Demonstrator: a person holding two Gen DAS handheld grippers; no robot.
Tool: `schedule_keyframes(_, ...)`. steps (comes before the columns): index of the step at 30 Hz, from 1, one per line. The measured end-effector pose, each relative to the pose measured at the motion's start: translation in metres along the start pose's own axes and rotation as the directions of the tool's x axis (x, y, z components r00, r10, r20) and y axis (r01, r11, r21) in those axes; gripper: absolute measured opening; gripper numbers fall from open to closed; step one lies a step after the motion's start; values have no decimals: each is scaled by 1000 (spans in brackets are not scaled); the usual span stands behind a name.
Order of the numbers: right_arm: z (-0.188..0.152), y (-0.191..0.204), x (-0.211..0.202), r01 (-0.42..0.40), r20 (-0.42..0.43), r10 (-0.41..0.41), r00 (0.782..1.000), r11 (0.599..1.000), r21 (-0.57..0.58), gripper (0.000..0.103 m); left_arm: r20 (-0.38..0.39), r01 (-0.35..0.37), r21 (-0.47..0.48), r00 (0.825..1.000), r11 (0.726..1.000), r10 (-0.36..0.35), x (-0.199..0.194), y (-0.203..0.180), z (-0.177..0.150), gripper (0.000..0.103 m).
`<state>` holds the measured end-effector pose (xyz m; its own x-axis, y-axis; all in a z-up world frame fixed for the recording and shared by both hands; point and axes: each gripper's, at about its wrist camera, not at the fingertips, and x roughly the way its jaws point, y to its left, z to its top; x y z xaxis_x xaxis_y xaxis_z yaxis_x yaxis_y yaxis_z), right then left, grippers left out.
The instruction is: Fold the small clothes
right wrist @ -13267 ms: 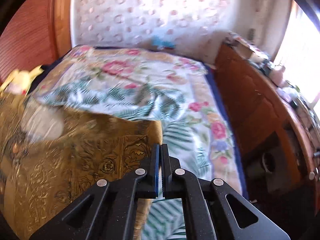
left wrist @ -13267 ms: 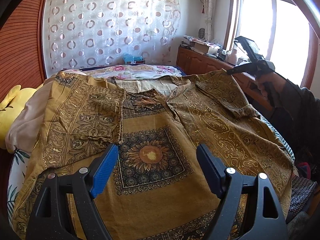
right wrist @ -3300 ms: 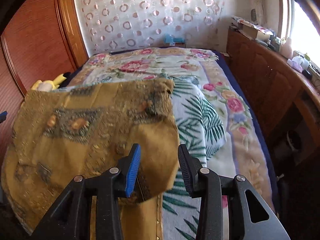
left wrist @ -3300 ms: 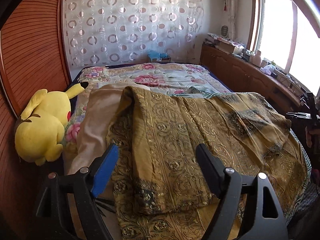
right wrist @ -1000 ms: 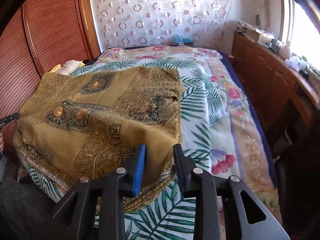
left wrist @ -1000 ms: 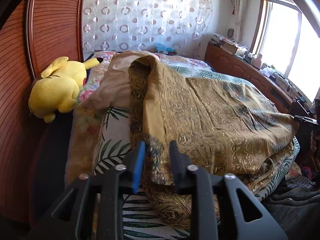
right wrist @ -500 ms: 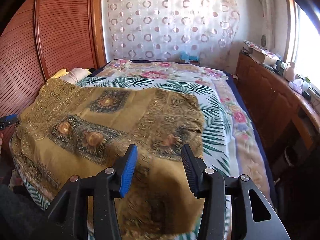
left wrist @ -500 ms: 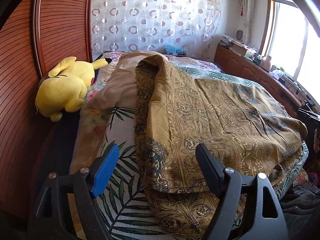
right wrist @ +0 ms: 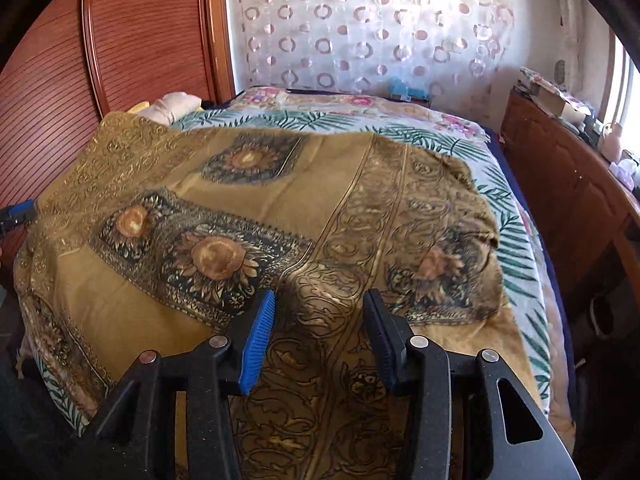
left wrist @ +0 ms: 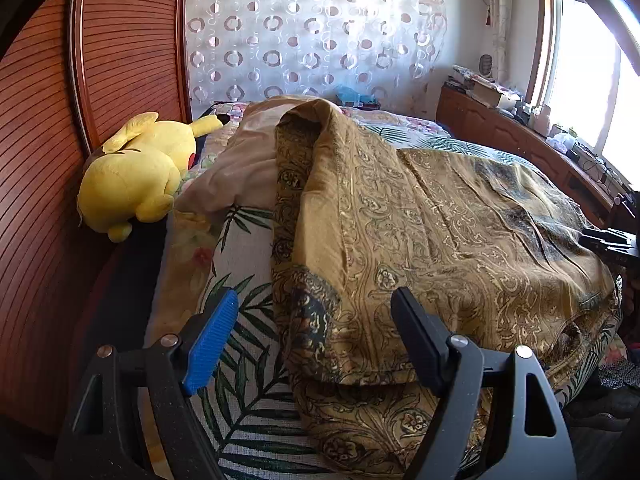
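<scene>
A mustard-gold patterned garment (left wrist: 432, 240) lies folded over on the bed, with dark sunflower panels showing in the right wrist view (right wrist: 280, 240). My left gripper (left wrist: 316, 336) is open and empty, just above the garment's near left corner. My right gripper (right wrist: 320, 332) is open and empty over the garment's near edge. The right gripper's tip also shows at the right edge of the left wrist view (left wrist: 608, 242). The left gripper's blue pad peeks in at the left edge of the right wrist view (right wrist: 16, 212).
The bed has a palm-leaf and floral cover (left wrist: 240, 304). A yellow plush toy (left wrist: 136, 172) and a beige cloth (left wrist: 244, 168) lie at the left. A wooden wardrobe (left wrist: 48, 160) stands left, a wooden cabinet (right wrist: 568, 200) with clutter right, a curtain (right wrist: 380, 28) behind.
Both grippers were closed on the garment's edges a second ago; they have opened, let it go and drawn back. The garment now rests folded on the bed.
</scene>
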<state>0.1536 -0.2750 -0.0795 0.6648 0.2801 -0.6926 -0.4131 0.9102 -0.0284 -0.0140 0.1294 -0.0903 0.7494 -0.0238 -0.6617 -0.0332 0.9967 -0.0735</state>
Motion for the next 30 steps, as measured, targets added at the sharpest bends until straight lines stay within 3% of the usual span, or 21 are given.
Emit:
schedule_keyframes(15, -9, 8, 1, 20, -4, -20, 1000, 1000, -16, 49, -50, 0, -63, 999, 998, -3, 3, 16, -26, 78)
schedule_keyframes(19, -9, 11, -4, 15, -14, -16, 1000, 999, -46, 58, -53, 17, -53, 998, 998, -20, 2, 12, -30, 63)
schedule_keyframes(21, -8, 9, -3, 16, -19, -17, 1000, 999, -45, 61, -53, 33, -46, 998, 998, -35, 2, 9, -30, 46)
schedule_keyframes(23, -8, 7, -2, 10, -23, -11, 1000, 999, -37, 63, -57, 34, -30, 998, 999, -36, 3, 4, -30, 37)
schedule_keyframes(30, -6, 6, -2, 11, -24, -12, 1000, 999, -38, 65, -52, 32, -32, 998, 999, -33, 5, 2, -28, 37)
